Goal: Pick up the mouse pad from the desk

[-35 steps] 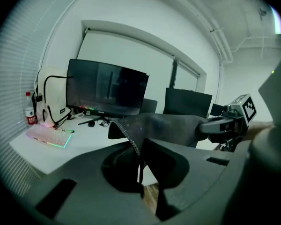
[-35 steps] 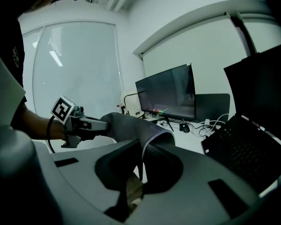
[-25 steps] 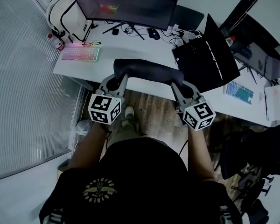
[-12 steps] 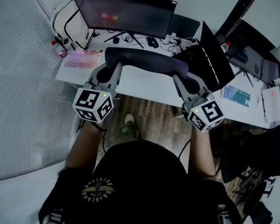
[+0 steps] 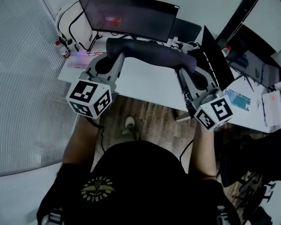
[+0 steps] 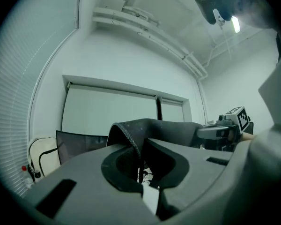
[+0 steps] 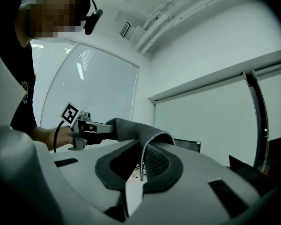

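While it hangs aloft, mouse pad (image 5: 147,53): a dark, limp strip stretched between the two hand-held grippers, one end in each, well clear of the white bench (image 5: 145,86) below them.
Left hand-held gripper (image 5: 113,56): jaws closed tight on the pad's left end; its own view shows the stitched edge folded and pinched between them.
Right hand-held gripper (image 5: 184,70): likewise clamped on the right end, with the edge standing up out of the jaws.
Beyond the grippers: a curved monitor (image 5: 129,13) just past the pad; an open laptop (image 5: 218,55) close beside the right one.
Risk, slipping: each grip takes only a narrow edge of soft material. If the hands drift apart or one twists, an end could pull free and the pad would flop down.
Risk, collision: a forward swing could brush the monitor, or the right gripper could brush the laptop's screen.
Change over the last second: both grippers and the pad have risen together, from beside the bench's near edge to before the monitor's base. The grips look unchanged.
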`<action>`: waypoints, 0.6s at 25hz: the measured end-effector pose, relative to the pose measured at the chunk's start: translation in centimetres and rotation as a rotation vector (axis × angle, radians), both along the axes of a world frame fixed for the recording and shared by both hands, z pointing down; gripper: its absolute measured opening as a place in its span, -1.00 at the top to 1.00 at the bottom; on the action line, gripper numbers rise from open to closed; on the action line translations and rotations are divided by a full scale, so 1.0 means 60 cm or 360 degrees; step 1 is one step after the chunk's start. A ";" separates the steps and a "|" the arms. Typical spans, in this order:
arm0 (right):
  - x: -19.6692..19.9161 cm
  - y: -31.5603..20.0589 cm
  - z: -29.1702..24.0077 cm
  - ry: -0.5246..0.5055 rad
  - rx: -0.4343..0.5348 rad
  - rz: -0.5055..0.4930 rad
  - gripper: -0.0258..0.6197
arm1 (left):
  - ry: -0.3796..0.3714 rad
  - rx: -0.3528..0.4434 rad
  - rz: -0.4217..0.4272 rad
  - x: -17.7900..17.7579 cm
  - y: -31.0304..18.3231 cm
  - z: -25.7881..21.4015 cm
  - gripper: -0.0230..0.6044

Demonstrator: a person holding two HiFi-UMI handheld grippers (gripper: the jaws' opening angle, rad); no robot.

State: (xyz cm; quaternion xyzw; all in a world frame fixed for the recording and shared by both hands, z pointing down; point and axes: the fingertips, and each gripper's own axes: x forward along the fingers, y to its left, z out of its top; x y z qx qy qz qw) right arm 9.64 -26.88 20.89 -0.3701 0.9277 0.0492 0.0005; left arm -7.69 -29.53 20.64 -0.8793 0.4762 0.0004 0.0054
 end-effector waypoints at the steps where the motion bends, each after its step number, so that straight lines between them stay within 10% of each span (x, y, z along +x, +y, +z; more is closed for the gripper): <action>1: 0.001 0.002 -0.009 -0.0004 0.0012 0.0000 0.88 | -0.0002 0.0009 0.0002 0.001 0.002 -0.009 0.86; 15: 0.011 0.035 -0.055 -0.0024 0.0097 -0.0001 0.88 | -0.0016 0.0092 0.0007 0.013 0.036 -0.059 0.86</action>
